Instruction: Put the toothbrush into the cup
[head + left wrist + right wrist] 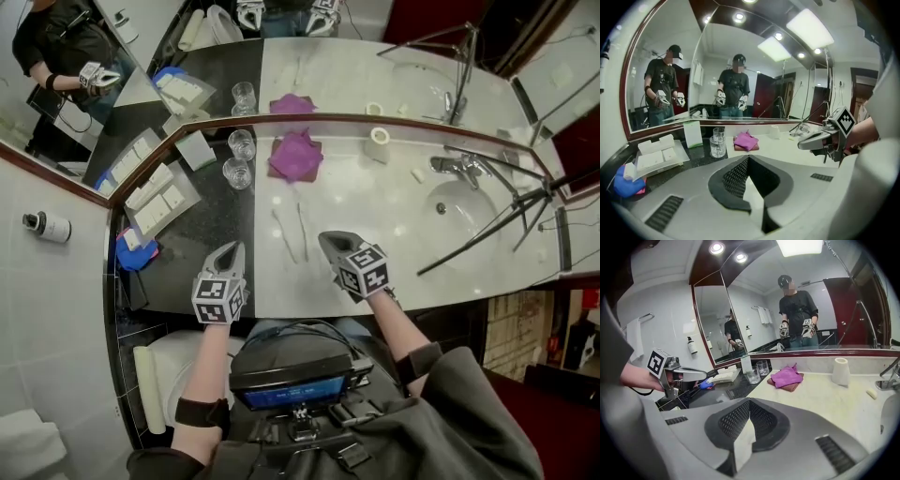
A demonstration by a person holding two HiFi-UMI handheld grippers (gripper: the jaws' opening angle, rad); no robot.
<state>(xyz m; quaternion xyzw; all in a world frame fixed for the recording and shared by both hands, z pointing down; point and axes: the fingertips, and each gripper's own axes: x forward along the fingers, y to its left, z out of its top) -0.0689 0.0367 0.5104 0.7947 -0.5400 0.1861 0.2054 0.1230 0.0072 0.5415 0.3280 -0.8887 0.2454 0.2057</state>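
Glass cup (236, 172) and second glass (242, 143) stand upright by the mirror, both apparently empty, beside a purple cloth (295, 156). The toothbrush (302, 232) lies flat on the pale worktop (394, 234), ahead of both claws. Left claw (229, 250) and right claw (329, 242) are clenched on nothing.

Counter (375, 216) holds two glasses (236, 173); purple cloth (295, 155); white cup (379, 143); two toothbrushes (302, 232).

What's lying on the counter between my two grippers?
Two thin white sticks, likely toothbrushes, lie on the pale counter between left gripper and right gripper, per head view.
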